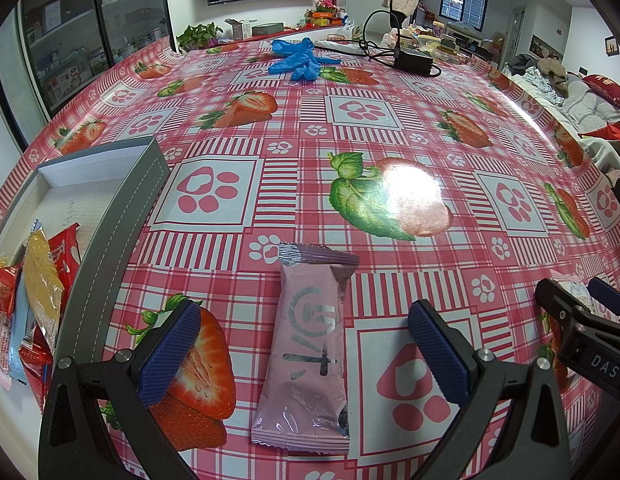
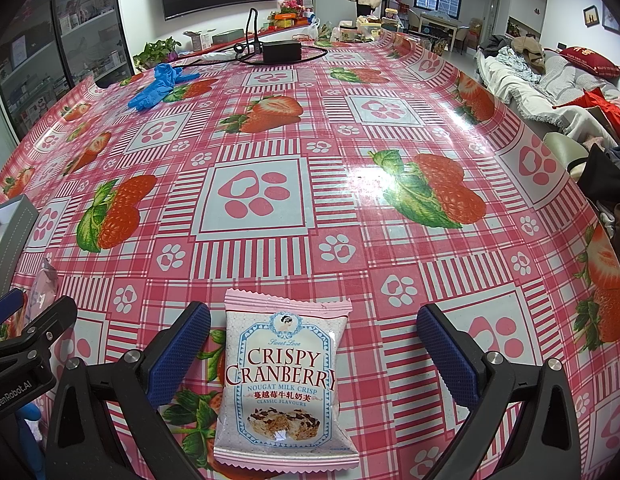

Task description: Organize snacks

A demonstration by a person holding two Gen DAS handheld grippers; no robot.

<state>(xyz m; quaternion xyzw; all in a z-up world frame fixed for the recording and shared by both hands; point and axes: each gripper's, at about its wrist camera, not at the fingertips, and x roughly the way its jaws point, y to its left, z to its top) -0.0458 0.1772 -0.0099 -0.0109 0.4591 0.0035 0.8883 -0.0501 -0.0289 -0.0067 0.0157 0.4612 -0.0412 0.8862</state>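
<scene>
Evidently this is the pick-up stage for two snacks at once: each tool is lined up over its own packet, and neither has closed. In the left wrist view the left tool stands wide open, its blue pads either side of a long pink snack bar that lies flat on the tabletop at lower centre of the frame, with clear gaps on both sides. At the left edge of that frame sits the grey tray, already holding a heap of red, yellow and blue packets; it looks like the place where the snacks are gathered. In the right wrist view the right tool is likewise spread wide and holds nothing, with the Crispy Cranberry packet between its pads at lower centre, the left pad close beside the packet's edge and the right pad well clear. The next move, I judge, calls for lowering each tool until the pads straddle the wrapper, then closing gently, since both packets are thin, slippery film lying flat on a glossy cloth and could slide or crumple, and then carrying them leftward to the tray
</scene>
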